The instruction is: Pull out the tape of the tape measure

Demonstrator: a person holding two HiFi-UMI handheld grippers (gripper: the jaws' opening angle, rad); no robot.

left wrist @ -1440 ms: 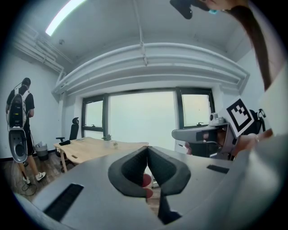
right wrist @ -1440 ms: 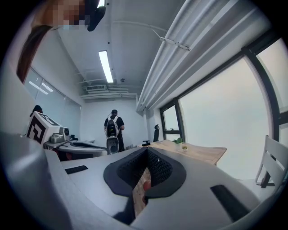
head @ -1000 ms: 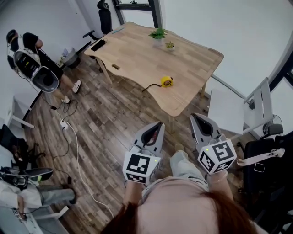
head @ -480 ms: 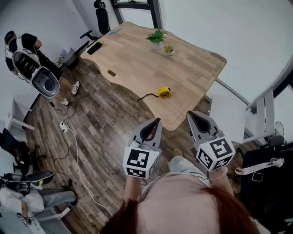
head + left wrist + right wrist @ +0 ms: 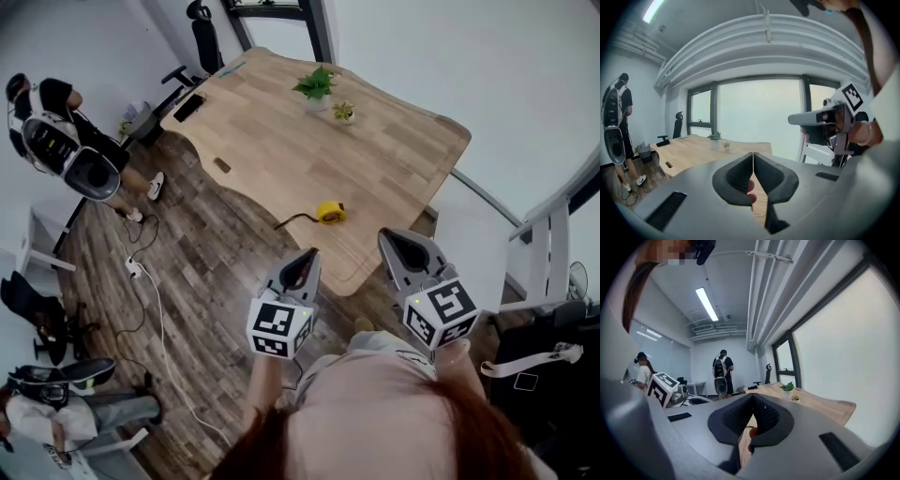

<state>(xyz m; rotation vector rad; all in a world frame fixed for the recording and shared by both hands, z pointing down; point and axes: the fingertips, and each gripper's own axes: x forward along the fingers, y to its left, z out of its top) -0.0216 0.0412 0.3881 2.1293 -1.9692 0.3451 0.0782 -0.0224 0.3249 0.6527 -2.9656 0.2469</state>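
Observation:
A yellow tape measure (image 5: 329,212) lies near the front edge of the wooden table (image 5: 375,159), with a short dark strap trailing to its left. My left gripper (image 5: 307,257) hovers over the floor just short of the table edge, its jaws shut and empty. To its right, my right gripper (image 5: 397,246) is also shut with nothing in it, close to the table's front edge. In the left gripper view the jaws (image 5: 753,161) meet tip to tip, and the right gripper (image 5: 820,123) shows at the right. The right gripper view shows its own jaws (image 5: 752,404) pressed together.
Two small potted plants (image 5: 317,86) stand at the table's far side. A person with a backpack device (image 5: 66,145) stands at the left. Cables and a power strip (image 5: 134,269) lie on the wood floor. An office chair (image 5: 202,33) is at the far end, white furniture (image 5: 534,253) at the right.
Both grippers have come closer to the table, which now sits nearer in the head view. The tape measure has not moved on the table. Both jaws stay shut.

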